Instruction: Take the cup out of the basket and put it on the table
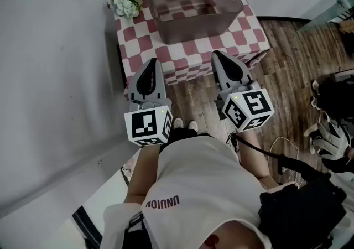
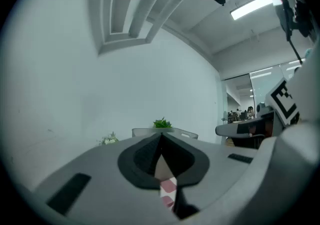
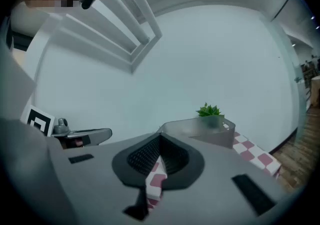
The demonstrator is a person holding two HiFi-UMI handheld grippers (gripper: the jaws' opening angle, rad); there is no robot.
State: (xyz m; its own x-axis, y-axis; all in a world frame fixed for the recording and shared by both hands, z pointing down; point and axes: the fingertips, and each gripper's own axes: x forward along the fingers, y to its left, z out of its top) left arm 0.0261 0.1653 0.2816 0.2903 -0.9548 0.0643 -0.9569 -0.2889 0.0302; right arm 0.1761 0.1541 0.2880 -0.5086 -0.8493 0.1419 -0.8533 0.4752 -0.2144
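Smoky translucent plastic basket (image 1: 193, 27) sits toward the table's (image 1: 166, 58) far edge, its long axis crosswise. No cup shows through it. It lies straight ahead of both grippers, which are short of the near edge. The right gripper (image 1: 219, 57) looks slightly nearer than the left gripper (image 1: 151, 65). Both have their jaws together, empty. The shirt (image 1: 193, 181) has red print, upside down and unclear.

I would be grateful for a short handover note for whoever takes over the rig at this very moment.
Left gripper: shut, empty, held in front of the table.
Right gripper: shut, empty, also in front of the table.
Basket: on the checked table, toward its far side.
Cup: not visible in any view; the basket's cloudy wall hides what is inside.
Done: nothing yet.
Left: open a gripper, reach into the basket, lift the cup out, set it on the table.
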